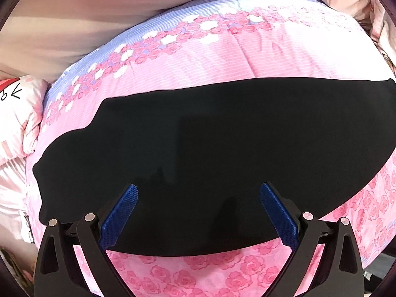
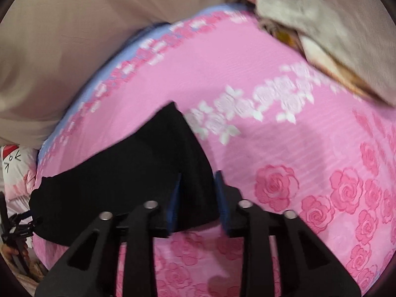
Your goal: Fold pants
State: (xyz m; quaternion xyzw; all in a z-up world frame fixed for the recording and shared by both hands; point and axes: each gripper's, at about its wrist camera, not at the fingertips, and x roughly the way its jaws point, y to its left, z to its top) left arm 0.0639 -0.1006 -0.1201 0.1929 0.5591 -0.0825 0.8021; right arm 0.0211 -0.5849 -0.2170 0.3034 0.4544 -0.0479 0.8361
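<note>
Right wrist view is smeared with motion blur, so the weave and seams of the black pants (image 2: 128, 173) cannot be read; they show only as a flat dark shape lying on the pink rose-print bedspread (image 2: 284, 148), their left end running toward the frame's edge. The right gripper (image 2: 198, 180) stands narrowly parted over the pants' right end, cloth between its blue pads (image 2: 176, 198), though whether those pads press on the fabric I cannot tell. Beyond the pants, a beige curtain (image 2: 74, 49) hides whatever lies past the bedspread's blue border, and a rumpled beige cloth (image 2: 321, 37) covers the far right corner. Left wrist view is sharper: the left gripper (image 1: 198, 190) is spread wide above the pants (image 1: 210, 136), holding nothing, its 2 fingers cut off by the bottom edge. A pink-and-white pillow (image 1: 22, 113) sits left of the pants.
</note>
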